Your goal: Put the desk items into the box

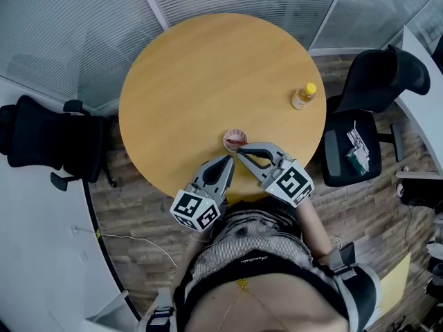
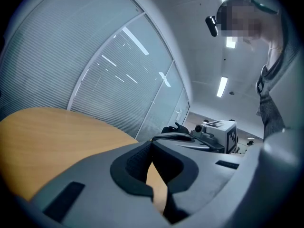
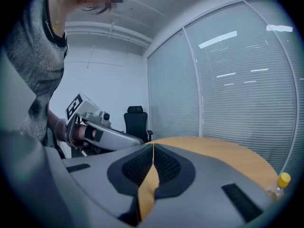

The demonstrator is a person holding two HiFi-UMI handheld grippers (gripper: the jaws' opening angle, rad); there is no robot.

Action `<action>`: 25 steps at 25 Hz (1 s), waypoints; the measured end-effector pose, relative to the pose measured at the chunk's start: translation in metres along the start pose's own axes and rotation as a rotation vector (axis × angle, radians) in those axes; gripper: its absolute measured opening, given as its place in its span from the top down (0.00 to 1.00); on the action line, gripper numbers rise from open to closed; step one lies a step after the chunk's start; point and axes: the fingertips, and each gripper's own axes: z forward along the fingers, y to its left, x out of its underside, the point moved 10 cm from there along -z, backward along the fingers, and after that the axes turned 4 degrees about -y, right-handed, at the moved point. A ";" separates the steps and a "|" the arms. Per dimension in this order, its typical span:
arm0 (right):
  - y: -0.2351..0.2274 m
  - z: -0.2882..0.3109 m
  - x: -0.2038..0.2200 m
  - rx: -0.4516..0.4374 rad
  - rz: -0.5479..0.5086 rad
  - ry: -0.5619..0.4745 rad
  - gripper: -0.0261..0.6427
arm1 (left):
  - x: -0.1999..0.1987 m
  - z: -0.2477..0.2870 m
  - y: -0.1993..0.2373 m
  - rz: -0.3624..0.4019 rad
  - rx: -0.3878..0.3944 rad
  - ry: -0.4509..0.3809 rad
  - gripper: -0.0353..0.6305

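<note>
Yellow-capped clear bottle and small round pinkish container on smooth round wooden desk; left gripper, right gripper clenched empty, ribbed black fingers together.

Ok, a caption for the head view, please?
Left tongs and right tongs, shut, beside a small round item on a round table; a bottle stands apart.
</note>
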 end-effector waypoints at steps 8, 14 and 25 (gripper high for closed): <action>0.000 0.000 -0.006 -0.012 -0.015 -0.030 0.92 | -0.010 -0.005 -0.002 0.018 -0.011 -0.042 0.92; -0.003 -0.001 -0.005 -0.026 -0.054 -0.033 0.93 | -0.015 -0.002 -0.003 0.053 -0.020 -0.041 0.92; -0.004 -0.002 -0.005 -0.022 -0.020 -0.024 0.93 | -0.012 0.001 -0.004 0.053 -0.013 -0.015 0.92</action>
